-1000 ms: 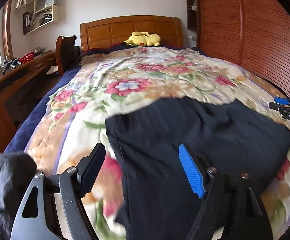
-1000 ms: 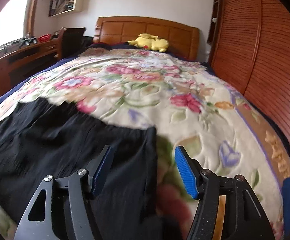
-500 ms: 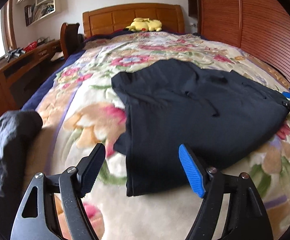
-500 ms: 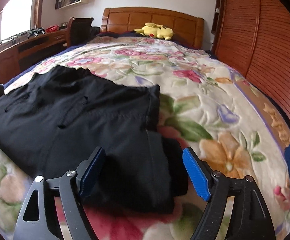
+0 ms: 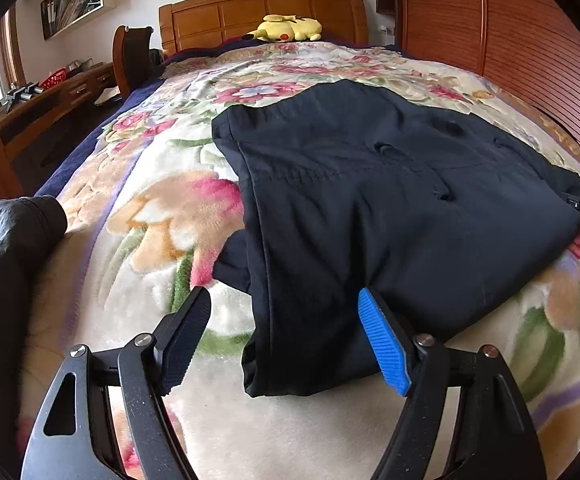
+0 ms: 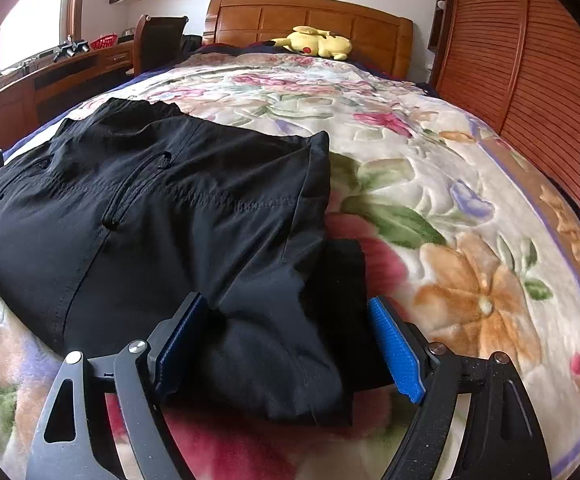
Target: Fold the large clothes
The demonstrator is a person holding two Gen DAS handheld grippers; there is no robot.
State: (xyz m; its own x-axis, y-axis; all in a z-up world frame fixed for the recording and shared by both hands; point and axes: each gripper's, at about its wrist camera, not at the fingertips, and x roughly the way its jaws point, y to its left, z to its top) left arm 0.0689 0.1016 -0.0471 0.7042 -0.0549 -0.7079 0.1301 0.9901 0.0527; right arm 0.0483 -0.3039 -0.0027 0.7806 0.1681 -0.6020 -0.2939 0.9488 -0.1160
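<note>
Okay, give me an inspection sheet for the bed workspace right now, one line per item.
Surface: floral fleece blanket covering the bed.
Job's things: black folded trousers lying flat on the blanket, a lower layer sticking out at one side.
Clutter: yellow plush toy by the wooden headboard; dark grey garment at the bed's edge.
Grippers: left gripper open, empty; right gripper open, jaws just widened, trouser end between them.
Cables: nothing seen.
Surroundings: wooden desk, slatted wooden wardrobe.
</note>
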